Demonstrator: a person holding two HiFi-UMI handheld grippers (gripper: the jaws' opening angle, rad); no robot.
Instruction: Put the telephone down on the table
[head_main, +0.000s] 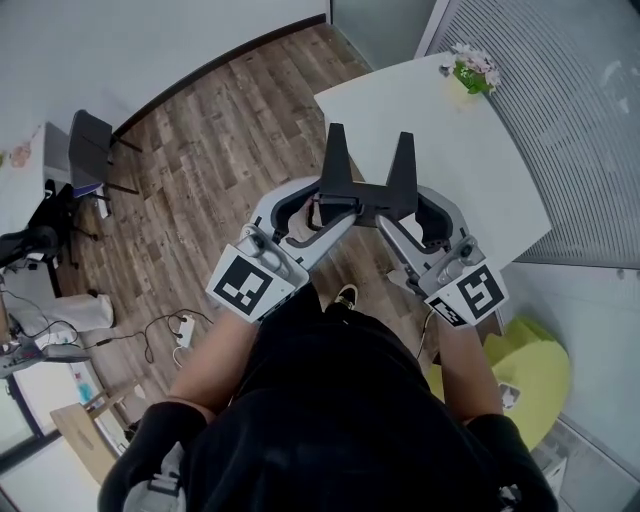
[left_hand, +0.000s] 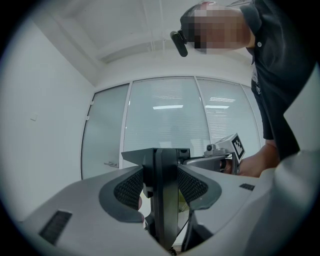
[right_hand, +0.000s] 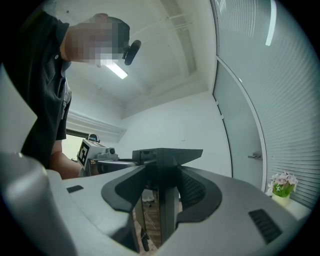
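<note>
A black telephone (head_main: 365, 192), with two pointed ends sticking up, hangs in front of me above the wooden floor. It is just short of the white table (head_main: 480, 170). My left gripper (head_main: 333, 212) is shut on its left end and my right gripper (head_main: 398, 222) is shut on its right end. In the left gripper view the jaws (left_hand: 161, 187) pinch a thin black edge of the telephone (left_hand: 165, 200). The right gripper view shows its jaws (right_hand: 165, 192) clamped on the telephone (right_hand: 169, 156) the same way. Each gripper's marker cube (left_hand: 236, 146) (right_hand: 86, 151) shows in the other's view.
A small flower pot (head_main: 474, 70) stands at the table's far end. A yellow-green seat (head_main: 532, 368) sits at the right below the table. A dark chair (head_main: 95, 150) and a power strip with cables (head_main: 183, 328) are on the floor at the left.
</note>
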